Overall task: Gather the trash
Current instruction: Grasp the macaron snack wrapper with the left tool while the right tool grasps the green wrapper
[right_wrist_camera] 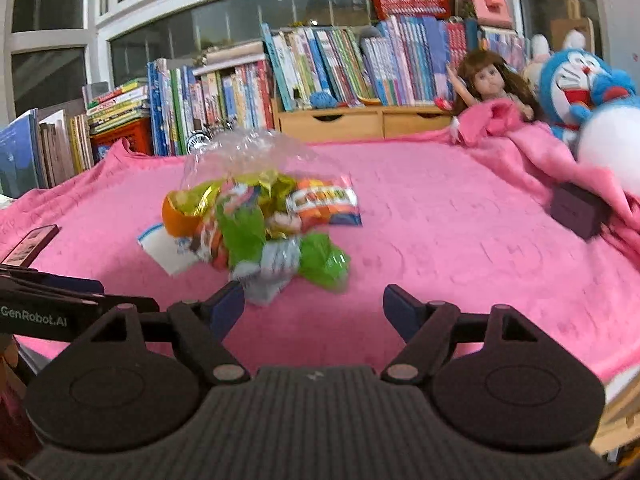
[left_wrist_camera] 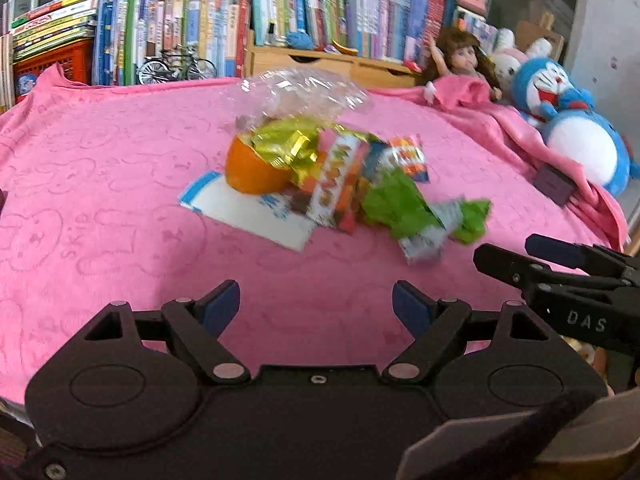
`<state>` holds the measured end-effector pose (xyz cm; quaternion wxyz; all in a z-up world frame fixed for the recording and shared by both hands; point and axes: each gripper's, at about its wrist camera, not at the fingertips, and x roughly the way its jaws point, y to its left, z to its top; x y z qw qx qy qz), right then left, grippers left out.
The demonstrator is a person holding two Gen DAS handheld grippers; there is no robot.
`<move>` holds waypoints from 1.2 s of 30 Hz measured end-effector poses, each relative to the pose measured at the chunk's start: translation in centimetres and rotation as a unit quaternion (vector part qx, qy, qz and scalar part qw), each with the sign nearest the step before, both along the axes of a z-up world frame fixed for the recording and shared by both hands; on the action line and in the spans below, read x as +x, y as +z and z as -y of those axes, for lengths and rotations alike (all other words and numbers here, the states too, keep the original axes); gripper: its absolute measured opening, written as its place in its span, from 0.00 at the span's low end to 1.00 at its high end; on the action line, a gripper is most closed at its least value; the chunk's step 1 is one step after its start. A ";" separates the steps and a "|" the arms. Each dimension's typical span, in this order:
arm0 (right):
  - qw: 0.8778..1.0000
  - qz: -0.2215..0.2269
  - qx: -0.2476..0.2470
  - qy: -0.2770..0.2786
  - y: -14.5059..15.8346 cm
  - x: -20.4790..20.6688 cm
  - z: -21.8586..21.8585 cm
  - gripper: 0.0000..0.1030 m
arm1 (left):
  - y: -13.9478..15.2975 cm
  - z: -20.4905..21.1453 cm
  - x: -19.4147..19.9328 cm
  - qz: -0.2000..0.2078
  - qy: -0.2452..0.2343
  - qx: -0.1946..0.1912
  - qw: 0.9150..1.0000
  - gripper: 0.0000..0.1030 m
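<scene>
Both the left hand-held gripper [left_wrist_camera: 316, 300] and right hand-held gripper [right_wrist_camera: 314, 300] gape empty; blurred wrapper pile [left_wrist_camera: 340, 176] mid-frame, orange peel [left_wrist_camera: 248, 172] half-buried.

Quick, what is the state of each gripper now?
Left gripper: open, holding nothing.
Right gripper: open, holding nothing.

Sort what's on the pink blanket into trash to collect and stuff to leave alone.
Trash:
orange peel
gold wrapper
green wrapper
clear bag
white packet

Leave:
doll
blue plush
books
toy bicycle
dark box
</scene>
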<state>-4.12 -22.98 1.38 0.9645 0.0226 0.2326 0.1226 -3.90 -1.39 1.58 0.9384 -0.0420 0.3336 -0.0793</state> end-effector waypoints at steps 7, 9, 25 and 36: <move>0.998 0.040 -0.039 0.019 -0.1 1.5 -2.7 1.00 | 0.2 -1.6 3.2 0.014 0.035 0.023 0.999 0.80; 0.998 0.042 -0.050 0.021 -0.3 2.1 -3.2 1.00 | 0.4 -1.8 3.9 0.015 0.032 0.021 0.999 0.80; 0.996 0.044 -0.075 -0.020 0.1 2.1 -0.9 0.78 | 0.7 2.1 7.0 0.039 -0.038 0.022 0.998 0.81; 0.996 0.027 -0.052 -0.062 -0.1 1.7 2.4 0.78 | -1.1 3.7 10.0 0.045 -0.034 -0.013 0.998 0.48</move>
